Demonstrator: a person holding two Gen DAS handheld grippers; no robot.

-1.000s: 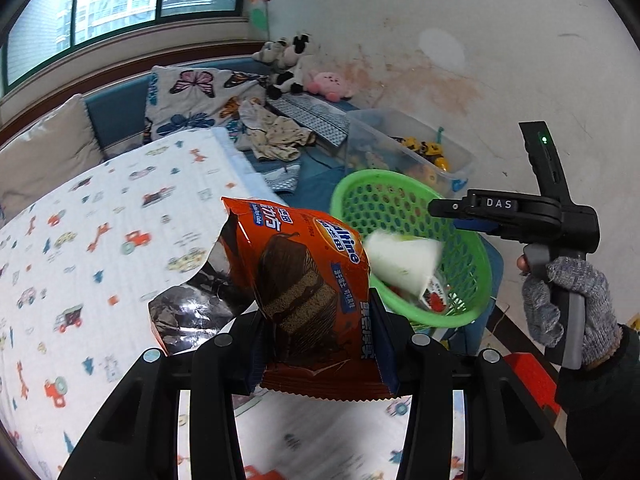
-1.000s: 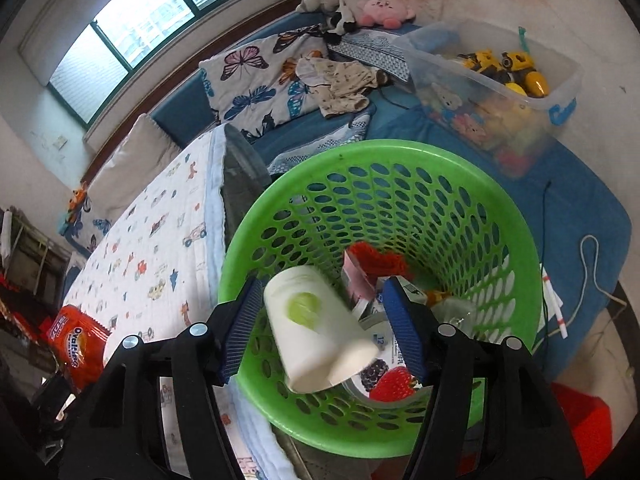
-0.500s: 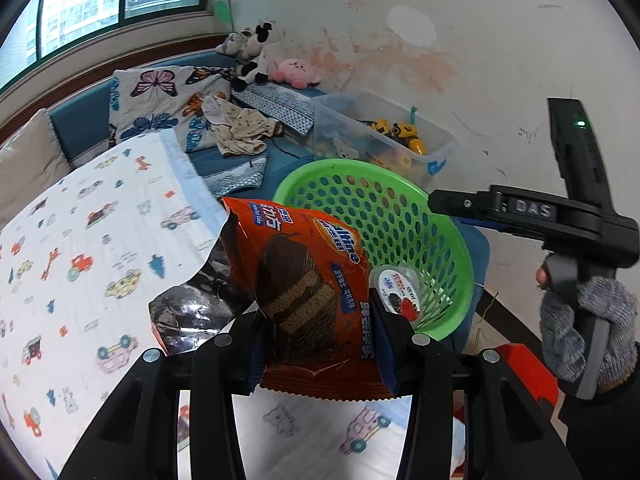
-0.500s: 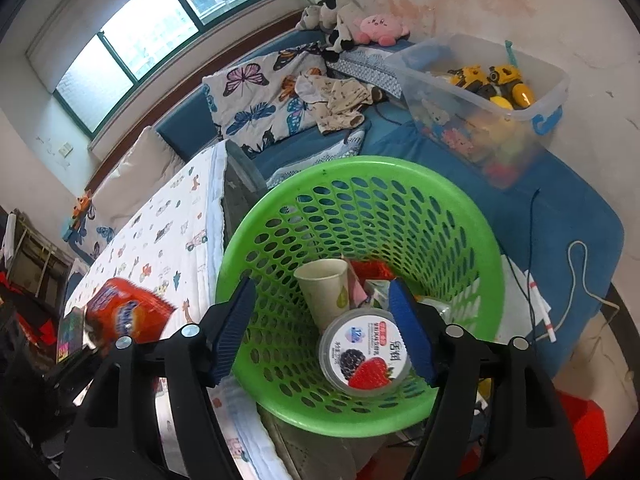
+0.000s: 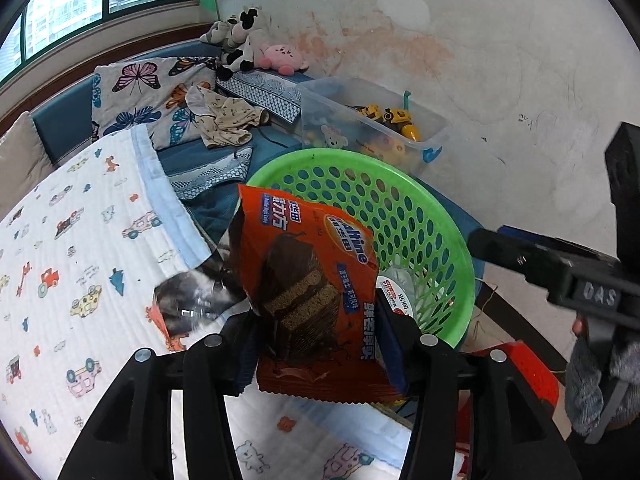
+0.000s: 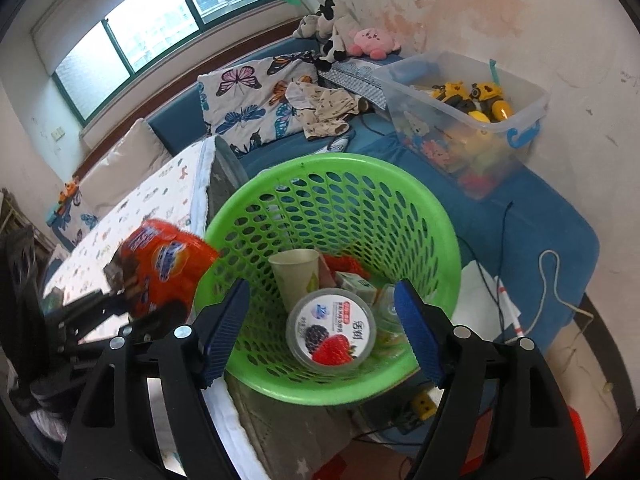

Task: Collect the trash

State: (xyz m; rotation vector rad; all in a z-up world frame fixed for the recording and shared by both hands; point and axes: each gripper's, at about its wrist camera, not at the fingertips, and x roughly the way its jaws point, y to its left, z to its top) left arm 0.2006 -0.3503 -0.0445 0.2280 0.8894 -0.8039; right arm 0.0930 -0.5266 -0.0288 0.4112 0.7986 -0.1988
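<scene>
My left gripper (image 5: 316, 340) is shut on an orange Ovaltine snack wrapper (image 5: 312, 280), held up just left of the green mesh basket (image 5: 452, 248). The wrapper also shows in the right wrist view (image 6: 168, 260), beside the basket's left rim. My right gripper (image 6: 324, 328) is open and empty above the basket (image 6: 420, 208). Inside the basket lie a paper cup (image 6: 294, 276), a yogurt tub (image 6: 332, 330) with a berry lid, and other small trash.
The bed with a car-print quilt (image 5: 72, 248) lies left of the basket. A clear plastic toy box (image 6: 468, 120) stands behind the basket on the blue bench. Butterfly pillow (image 6: 248, 104), clothes and plush toys (image 6: 340, 36) sit by the wall. Cables lie at the right.
The right gripper opened and dropped the paper cup into the basket, then drew back a little. The left gripper carried the wrapper closer to the basket's rim.
</scene>
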